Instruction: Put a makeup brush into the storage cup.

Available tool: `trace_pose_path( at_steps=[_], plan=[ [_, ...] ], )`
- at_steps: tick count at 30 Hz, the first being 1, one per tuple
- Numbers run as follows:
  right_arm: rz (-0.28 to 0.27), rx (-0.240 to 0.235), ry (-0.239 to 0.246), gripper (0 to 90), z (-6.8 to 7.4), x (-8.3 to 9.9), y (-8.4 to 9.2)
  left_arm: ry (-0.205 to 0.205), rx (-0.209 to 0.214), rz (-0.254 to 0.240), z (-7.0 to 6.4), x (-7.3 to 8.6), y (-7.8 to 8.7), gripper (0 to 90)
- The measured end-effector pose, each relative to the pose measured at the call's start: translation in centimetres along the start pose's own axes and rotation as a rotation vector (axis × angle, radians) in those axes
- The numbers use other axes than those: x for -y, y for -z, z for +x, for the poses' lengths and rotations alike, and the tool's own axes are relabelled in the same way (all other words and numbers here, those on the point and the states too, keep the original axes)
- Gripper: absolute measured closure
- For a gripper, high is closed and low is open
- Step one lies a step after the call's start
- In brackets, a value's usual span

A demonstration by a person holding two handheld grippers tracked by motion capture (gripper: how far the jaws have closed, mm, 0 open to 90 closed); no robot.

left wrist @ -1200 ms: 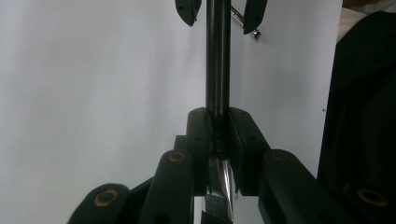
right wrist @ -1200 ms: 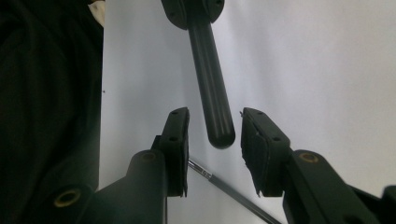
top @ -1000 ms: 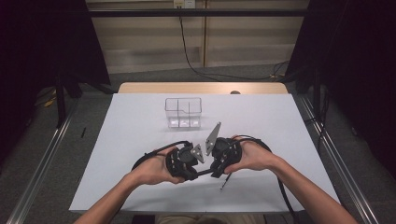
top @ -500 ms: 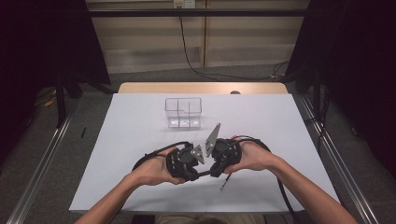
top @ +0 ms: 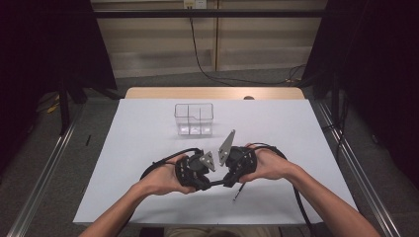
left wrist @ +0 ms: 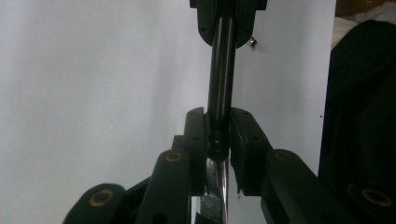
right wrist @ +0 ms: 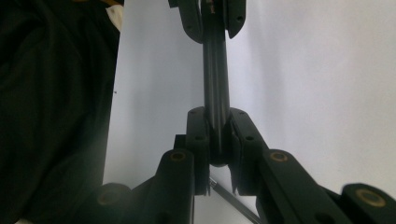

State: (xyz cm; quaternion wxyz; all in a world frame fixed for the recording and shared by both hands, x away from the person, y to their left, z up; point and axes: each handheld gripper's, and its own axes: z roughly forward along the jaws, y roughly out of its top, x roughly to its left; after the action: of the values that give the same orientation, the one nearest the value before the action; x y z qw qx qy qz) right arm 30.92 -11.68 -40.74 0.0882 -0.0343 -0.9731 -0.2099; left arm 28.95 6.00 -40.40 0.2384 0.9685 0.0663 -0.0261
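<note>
A slim black rod (top: 217, 182) hangs level just above the white table, bridging my two grippers, which face each other. In the left gripper view the rod (left wrist: 219, 84) runs up from my left gripper (left wrist: 219, 122), whose pads press on it beside a shiny metal section; these jaws have just eased open slightly. My right gripper (left wrist: 228, 28) clamps its far end. In the right gripper view my right gripper (right wrist: 217, 120) is shut on the rod (right wrist: 215, 70), its jaws having just closed further, and the left gripper (right wrist: 211, 23) holds the other end. Both hands sit near the table's front centre.
A clear compartmented box (top: 193, 118) stands farther back at the table's centre. A thin metal pin (top: 237, 195) lies on the white surface (top: 296, 133) just below the right gripper. Black cables loop out from both grippers beside the person's forearms.
Both hands stay where they were. The right gripper's body has drawn a touch nearer the left one; the rod stays between them.
</note>
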Motion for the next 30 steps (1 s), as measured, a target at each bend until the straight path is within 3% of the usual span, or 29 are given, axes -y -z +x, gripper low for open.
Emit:
trace_pose_path(
  at_steps=[3,7,18,20,23,27,30],
  plan=[
    [-0.008,0.014,0.004,80.1,-0.1,0.1,0.1,0.01,0.009,-0.031,0.1,0.2,0.2,72.5],
    [-0.001,-0.002,-0.021,80.1,0.0,0.3,0.2,0.025,-0.008,-0.069,0.3,0.7,0.3,65.6],
    [-0.034,0.019,-0.044,80.1,-0.3,0.7,0.5,0.125,-0.088,-0.169,1.0,2.1,0.6,24.7],
    [-0.039,0.013,-0.076,80.1,-0.2,0.9,0.6,0.136,-0.106,-0.188,1.0,2.4,0.7,20.2],
    [-0.058,0.022,-0.085,80.1,-0.3,1.3,0.7,0.167,-0.121,-0.216,1.2,3.1,1.0,12.0],
    [-0.064,0.034,-0.123,80.1,-0.2,1.9,0.9,0.207,-0.132,-0.247,1.4,4.3,1.2,7.2],
    [-0.084,0.043,-0.123,80.1,-0.2,2.4,1.1,0.224,-0.133,-0.261,1.5,5.1,1.5,6.1]
  ],
)
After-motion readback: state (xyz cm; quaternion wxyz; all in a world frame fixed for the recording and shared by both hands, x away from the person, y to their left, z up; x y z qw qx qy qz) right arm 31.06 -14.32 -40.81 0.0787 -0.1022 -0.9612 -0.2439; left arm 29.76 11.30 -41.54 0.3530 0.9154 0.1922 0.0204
